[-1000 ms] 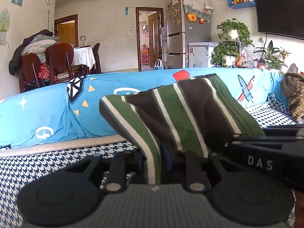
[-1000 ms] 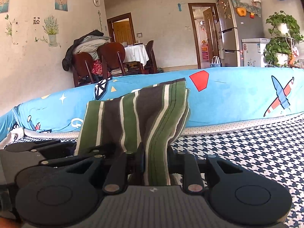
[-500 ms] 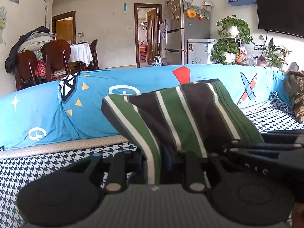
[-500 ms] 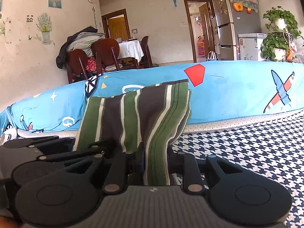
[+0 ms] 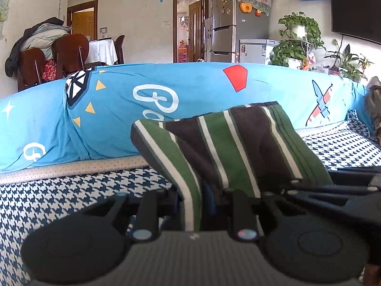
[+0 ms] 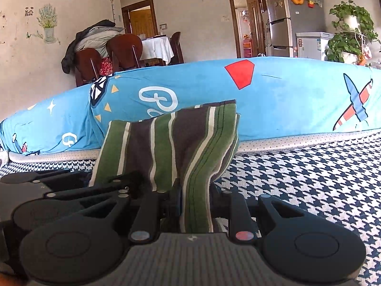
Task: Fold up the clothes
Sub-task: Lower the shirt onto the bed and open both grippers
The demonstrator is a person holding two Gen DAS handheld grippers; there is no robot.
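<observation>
One striped garment (image 5: pixel 238 147) is in play, banded in green, dark brown and white. It is held off the surface by two grippers, one at each end of its near edge.

The left gripper (image 5: pixel 202 202) is clenched on the cloth: a fold of the green-and-white band runs down between its two fingers and disappears at the gripper body. The right gripper (image 6: pixel 195 205) is likewise clamped on a bunched fold of the same garment (image 6: pixel 171 147), with the hem stitching visible just above its fingers. The two grippers sit close side by side; in the left wrist view the right tool's black linkage enters from the right edge, and in the right wrist view the left tool's linkage enters from the left edge.

The garment stands up in front of both cameras as a raised, sagging panel over one houndstooth-patterned cover (image 6: pixel 309 178), dark blue and white. Whether its far edge touches that cover cannot be told.

Behind it lies one long blue quilt (image 5: pixel 119 109) printed with one red polygon, one aeroplane and white letters. Farther back: two brown chairs (image 6: pixel 107 59), one heaped with coats; one tall refrigerator (image 5: pixel 226 23); one small white freezer beside it; and a stand of potted plants (image 5: pixel 297 38).
</observation>
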